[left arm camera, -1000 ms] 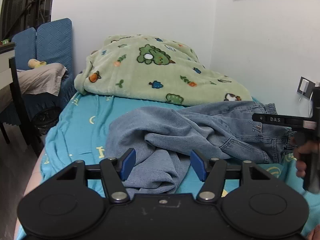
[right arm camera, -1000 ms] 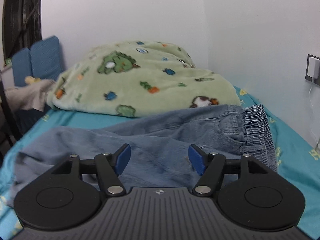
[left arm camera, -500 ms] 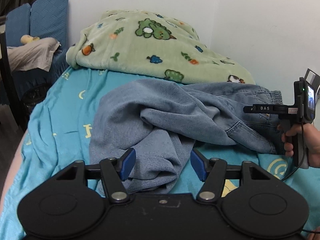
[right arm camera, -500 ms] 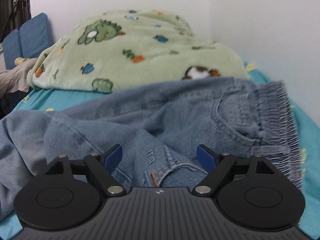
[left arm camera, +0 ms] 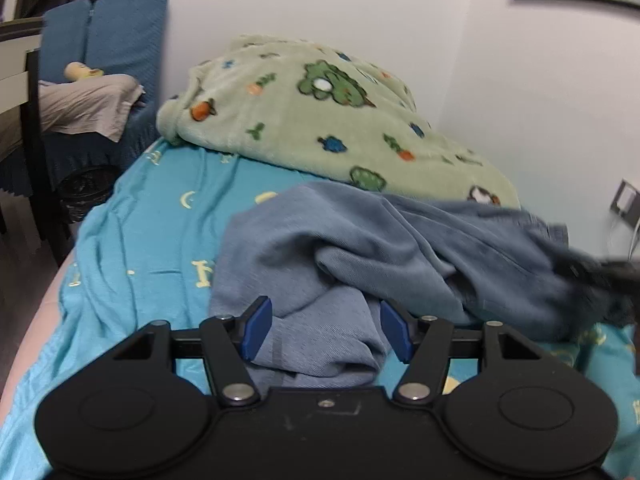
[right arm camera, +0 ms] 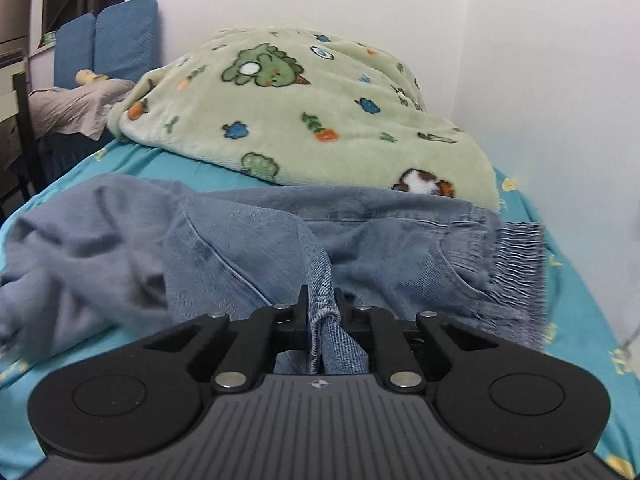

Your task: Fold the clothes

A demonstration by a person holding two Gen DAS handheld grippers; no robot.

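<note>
The right gripper, wide apart half a second ago, is closing and now pinches a raised fold of the jeans between its jaws, the elastic waistband just ahead and to its right. The left gripper stays half open, as before, with a bunched trouser leg lying between its blue pads, untouched. It has dropped slightly toward the cloth. Beyond both tools the green blanket lies heaped on the bed.
</note>
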